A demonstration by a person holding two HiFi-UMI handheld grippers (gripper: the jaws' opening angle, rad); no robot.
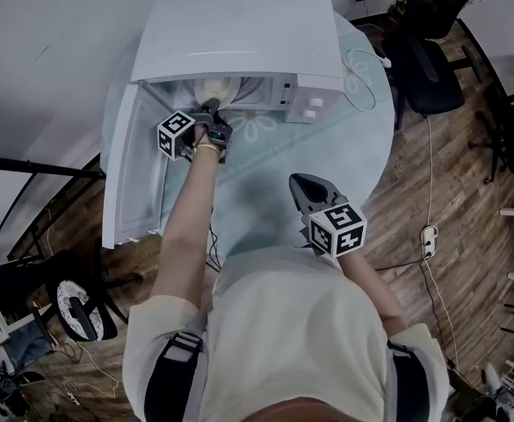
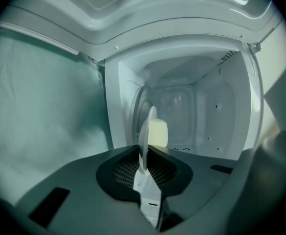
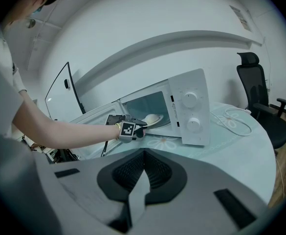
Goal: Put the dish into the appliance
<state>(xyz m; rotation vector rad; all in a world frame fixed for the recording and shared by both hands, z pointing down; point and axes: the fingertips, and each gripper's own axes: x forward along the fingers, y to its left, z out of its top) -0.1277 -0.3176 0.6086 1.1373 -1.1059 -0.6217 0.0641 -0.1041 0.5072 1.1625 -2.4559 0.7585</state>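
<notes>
The white microwave [image 1: 239, 33] stands on the round table with its door [image 1: 133, 165] swung wide to the left. My left gripper [image 1: 208, 112] is at the cavity's mouth, shut on the rim of a white dish [image 1: 217, 90] that carries a pale bun. In the left gripper view the dish [image 2: 145, 131] stands edge-on between the jaws [image 2: 143, 168], with the bun [image 2: 158, 132] behind it and the cavity beyond. The right gripper view shows the dish [image 3: 152, 118] just inside the opening. My right gripper [image 1: 307, 192] hangs back near the body, shut [image 3: 142, 177] and holding nothing.
A pale green cloth with flower prints covers the table [image 1: 344, 148]. A white cable [image 1: 362, 69] lies coiled right of the microwave. A black office chair [image 1: 428, 51] stands at the far right, and a power strip [image 1: 428, 234] with cords lies on the wooden floor.
</notes>
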